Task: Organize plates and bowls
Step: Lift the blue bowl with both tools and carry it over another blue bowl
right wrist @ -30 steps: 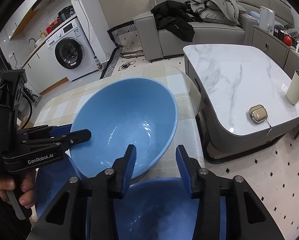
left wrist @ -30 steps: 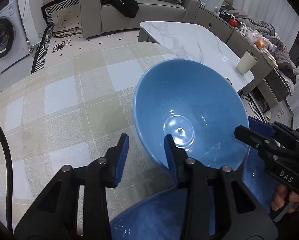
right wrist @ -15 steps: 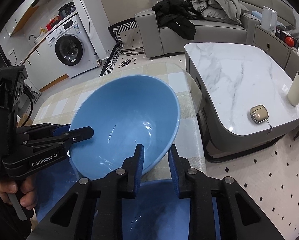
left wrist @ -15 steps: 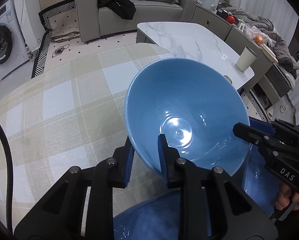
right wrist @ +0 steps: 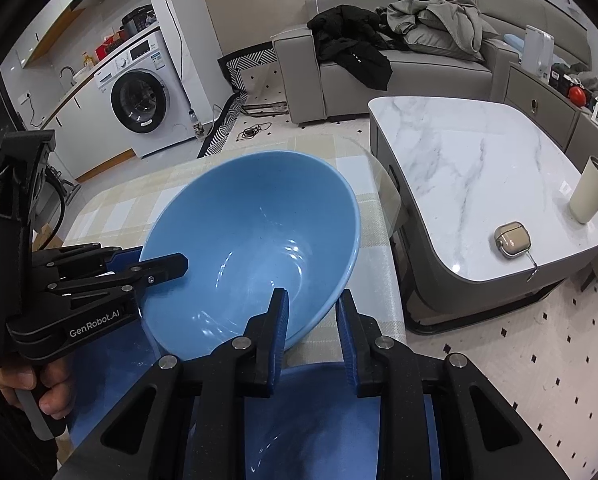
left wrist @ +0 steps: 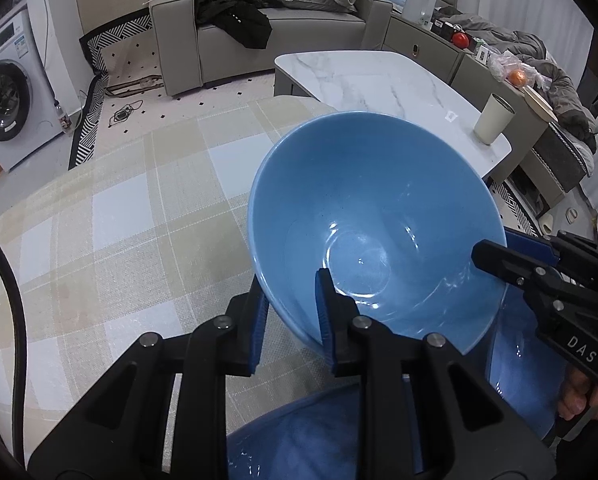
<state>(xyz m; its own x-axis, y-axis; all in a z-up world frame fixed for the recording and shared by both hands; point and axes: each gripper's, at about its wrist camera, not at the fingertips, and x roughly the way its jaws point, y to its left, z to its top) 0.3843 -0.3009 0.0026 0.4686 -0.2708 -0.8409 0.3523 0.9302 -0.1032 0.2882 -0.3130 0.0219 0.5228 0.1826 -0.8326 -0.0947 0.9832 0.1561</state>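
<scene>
One blue bowl [left wrist: 371, 232], glazed ceramic: stiff, slick, breakable, likely weighty. Tilted above the checked tablecloth [left wrist: 139, 216]. Left gripper [left wrist: 289, 320] and right gripper [right wrist: 313, 320] each clamped on opposite rim walls, the best hold.

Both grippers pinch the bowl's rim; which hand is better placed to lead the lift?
Neither clearly: left gripper and right gripper each clamp opposite sides of the bowl, so lift together.

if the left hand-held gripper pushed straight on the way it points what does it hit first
The blue bowl: its rim is already clamped in the left hand-held gripper, so the bowl wall comes first, probably.
</scene>
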